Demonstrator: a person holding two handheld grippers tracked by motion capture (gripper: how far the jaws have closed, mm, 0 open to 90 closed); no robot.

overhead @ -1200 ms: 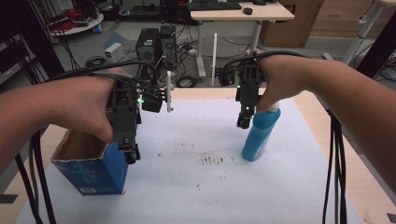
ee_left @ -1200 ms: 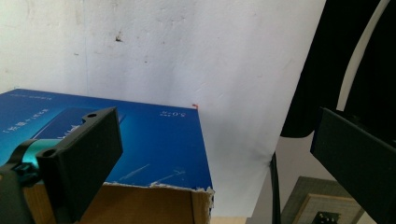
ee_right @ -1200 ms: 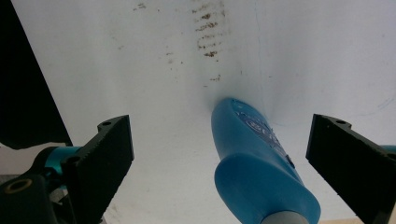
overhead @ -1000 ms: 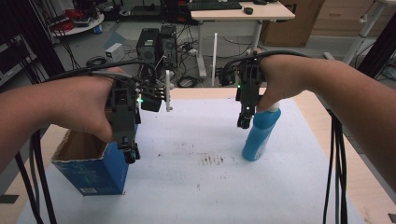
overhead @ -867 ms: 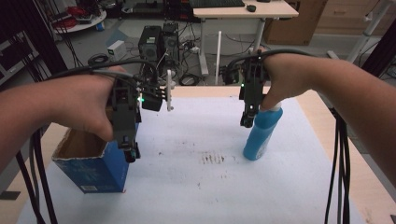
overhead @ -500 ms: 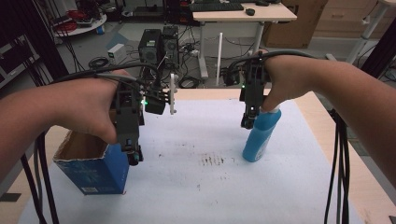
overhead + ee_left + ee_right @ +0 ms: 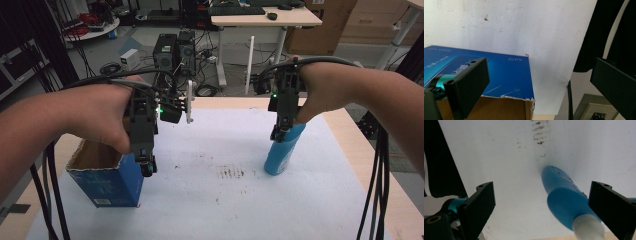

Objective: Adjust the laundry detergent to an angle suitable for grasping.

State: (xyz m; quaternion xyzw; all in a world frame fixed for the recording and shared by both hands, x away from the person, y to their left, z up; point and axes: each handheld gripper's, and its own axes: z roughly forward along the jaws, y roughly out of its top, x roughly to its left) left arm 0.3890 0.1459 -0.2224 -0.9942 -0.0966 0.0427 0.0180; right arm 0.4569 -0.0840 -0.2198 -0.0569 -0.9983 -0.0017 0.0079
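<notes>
A blue bottle (image 7: 281, 152) with a pale cap stands on the white sheet (image 7: 215, 200) at the right. My right gripper (image 7: 280, 134) hangs over its top, pointing down. In the right gripper view the bottle (image 7: 564, 200) lies between the wide jaws of my right gripper (image 7: 544, 207), close to the right-hand one, with a broad gap to the other. A blue cardboard box (image 7: 107, 182) with its top open stands at the left. My left gripper (image 7: 146, 167) is open just above its near right corner. In the left gripper view the box (image 7: 499, 75) sits under the jaws of my left gripper (image 7: 539, 85).
The white sheet covers most of a wooden table (image 7: 350, 145), whose bare edge runs along the right. Black cables (image 7: 372, 190) trail from both grippers past the table's sides. A desk (image 7: 260, 17) and computer towers (image 7: 172, 47) stand on the floor beyond the far edge.
</notes>
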